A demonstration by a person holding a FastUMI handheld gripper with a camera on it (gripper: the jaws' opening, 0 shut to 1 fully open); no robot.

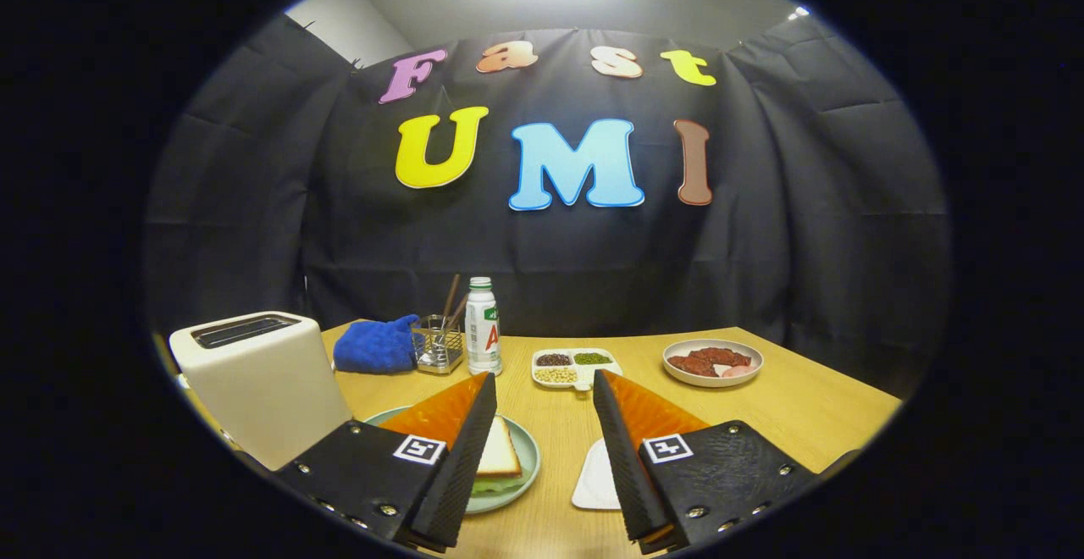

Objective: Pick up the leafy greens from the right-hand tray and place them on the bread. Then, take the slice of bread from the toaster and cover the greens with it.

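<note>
1. Gripper view, lower left of the frame: the toaster (pixel 258 385) stood on the table (pixel 788 406) with its slot dark; no bread could be seen rising from it, though the slot's depth was hard to make out.
2. Lower centre-left: a plate (pixel 527 457) sat just right of the toaster, partly behind the left finger. On it lay a bread slice (pixel 500 451) with a strip of greens (pixel 500 484) showing under its near edge.
3. Judging by that, the greens lay on the plate and bread covered them, which is how the task wants them. A lower slice under the greens was hidden, so I could not confirm it.
4. Lower centre: the gripper (pixel 546 449) hung above the table with its fingers spread wide and holding nothing.
5. Lower centre-right: a white tray (pixel 597 478) lay between the fingers, mostly hidden by the right finger; no greens showed on its visible part.
6. Further back, left to right: a blue cloth (pixel 377 345), a wire holder (pixel 440 345), a bottle (pixel 483 326), a divided dish (pixel 574 366) and a bowl (pixel 713 362).
</note>
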